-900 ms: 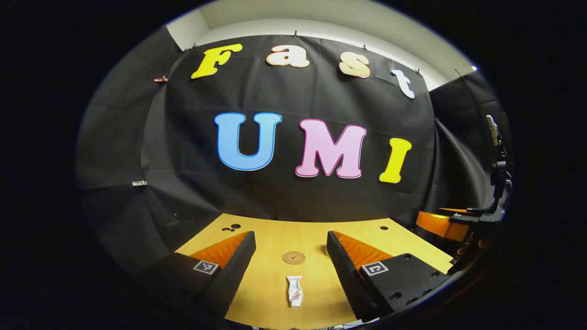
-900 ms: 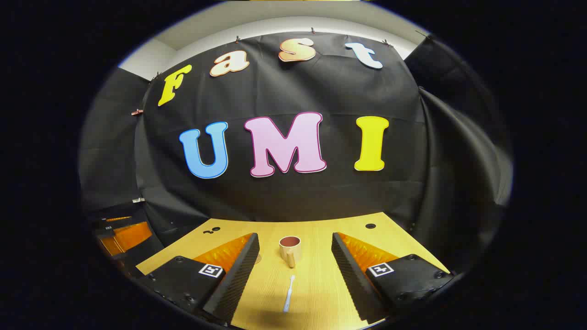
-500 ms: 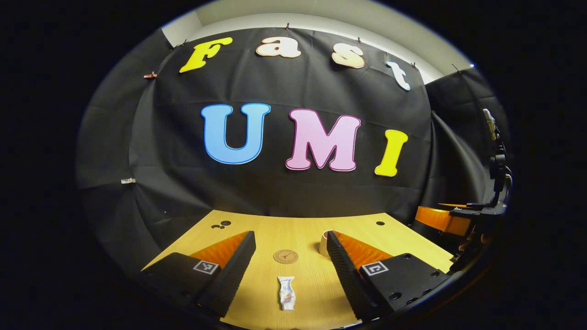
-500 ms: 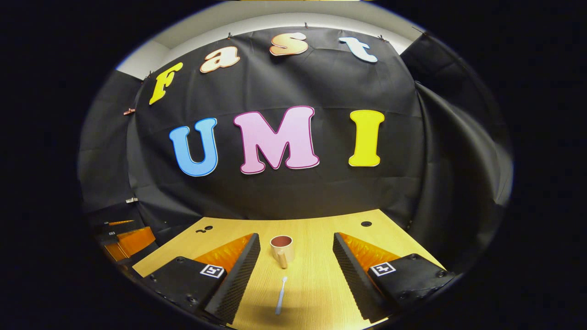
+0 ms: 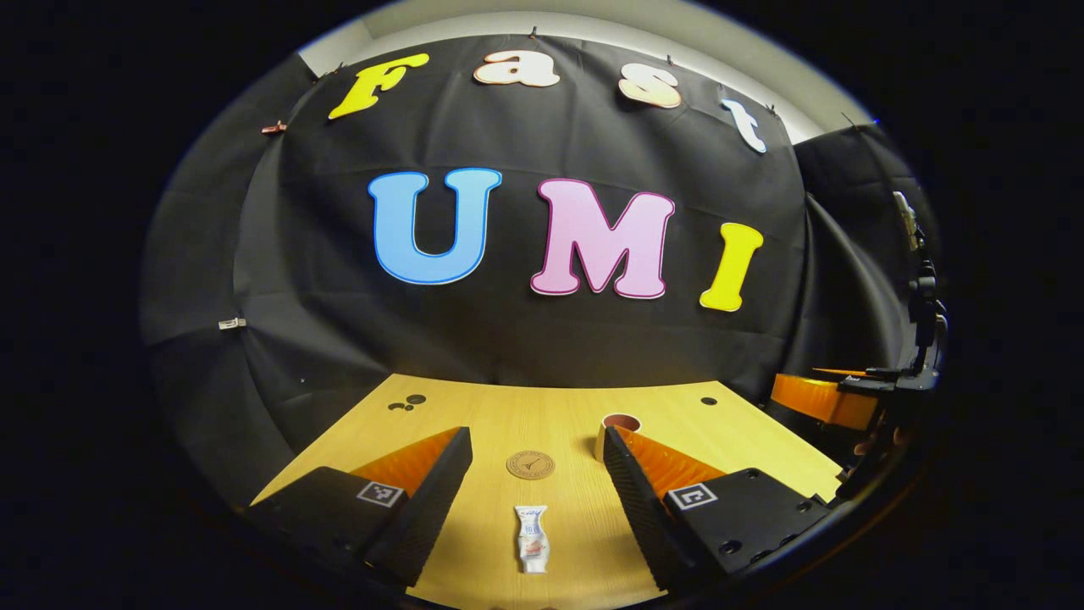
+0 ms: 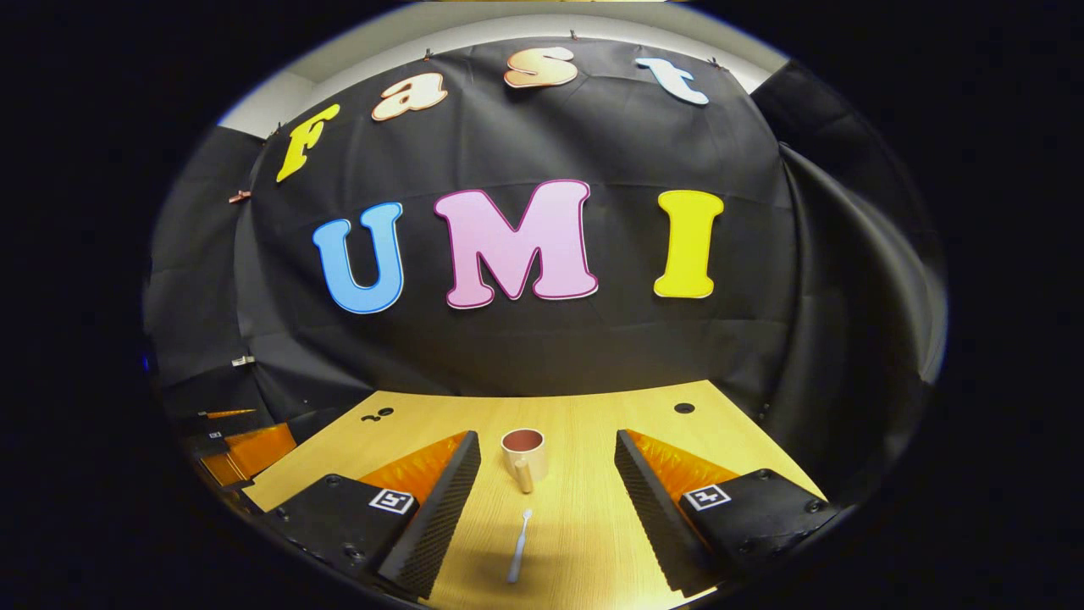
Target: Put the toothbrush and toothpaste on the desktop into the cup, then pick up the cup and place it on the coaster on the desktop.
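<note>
Both of your grippers hang over the wooden desktop (image 5: 474,415) with fingers spread wide, grasping nothing. Your left gripper (image 5: 535,491) frames the round coaster (image 5: 530,464) and, nearer you, the toothpaste (image 5: 532,538) lying flat. Your right gripper (image 6: 546,491) frames the upright cup (image 6: 523,453), handle toward you, with the toothbrush (image 6: 518,545) lying just before it.
</note>
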`<state>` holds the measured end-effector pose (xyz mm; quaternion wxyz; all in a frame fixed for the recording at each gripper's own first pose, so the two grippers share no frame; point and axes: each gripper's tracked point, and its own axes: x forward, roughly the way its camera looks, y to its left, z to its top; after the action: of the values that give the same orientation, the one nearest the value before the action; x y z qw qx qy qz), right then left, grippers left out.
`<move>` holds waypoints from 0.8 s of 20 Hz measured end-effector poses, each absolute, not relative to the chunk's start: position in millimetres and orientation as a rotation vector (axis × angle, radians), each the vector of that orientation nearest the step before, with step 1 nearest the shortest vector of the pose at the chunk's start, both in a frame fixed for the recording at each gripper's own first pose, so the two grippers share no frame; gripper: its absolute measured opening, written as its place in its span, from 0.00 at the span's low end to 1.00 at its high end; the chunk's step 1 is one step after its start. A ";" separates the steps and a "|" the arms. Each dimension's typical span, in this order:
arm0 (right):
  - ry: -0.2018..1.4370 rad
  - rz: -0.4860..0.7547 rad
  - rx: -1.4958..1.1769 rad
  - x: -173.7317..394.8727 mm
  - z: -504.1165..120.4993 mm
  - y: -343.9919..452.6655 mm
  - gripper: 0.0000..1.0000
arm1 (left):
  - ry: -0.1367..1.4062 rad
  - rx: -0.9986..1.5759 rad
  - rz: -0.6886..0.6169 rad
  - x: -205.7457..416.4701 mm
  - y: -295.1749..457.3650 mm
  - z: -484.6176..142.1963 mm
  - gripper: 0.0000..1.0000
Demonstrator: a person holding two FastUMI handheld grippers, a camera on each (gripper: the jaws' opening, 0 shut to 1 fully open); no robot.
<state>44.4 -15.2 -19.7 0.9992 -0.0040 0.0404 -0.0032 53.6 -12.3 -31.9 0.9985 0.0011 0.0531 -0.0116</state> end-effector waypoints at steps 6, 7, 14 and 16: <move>0.110 0.016 0.003 52.7 -28.6 -12.0 0.98 | 0.157 0.000 -0.006 59.5 -6.9 -48.8 0.98; 0.117 0.019 0.005 55.2 -30.3 -13.2 0.98 | 0.169 0.001 -0.004 61.2 -6.2 -52.8 0.98; 0.165 0.032 0.007 63.6 -44.4 -21.9 0.98 | 0.294 0.010 0.017 84.9 2.1 -95.2 0.98; 0.193 0.040 0.009 68.5 -53.9 -24.8 0.98 | 0.347 0.007 0.024 93.3 4.1 -113.5 0.98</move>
<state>68.5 -24.8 -53.9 0.9951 0.0044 0.0965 0.0201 93.3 4.1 -113.5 0.9849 0.0032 0.1725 0.0121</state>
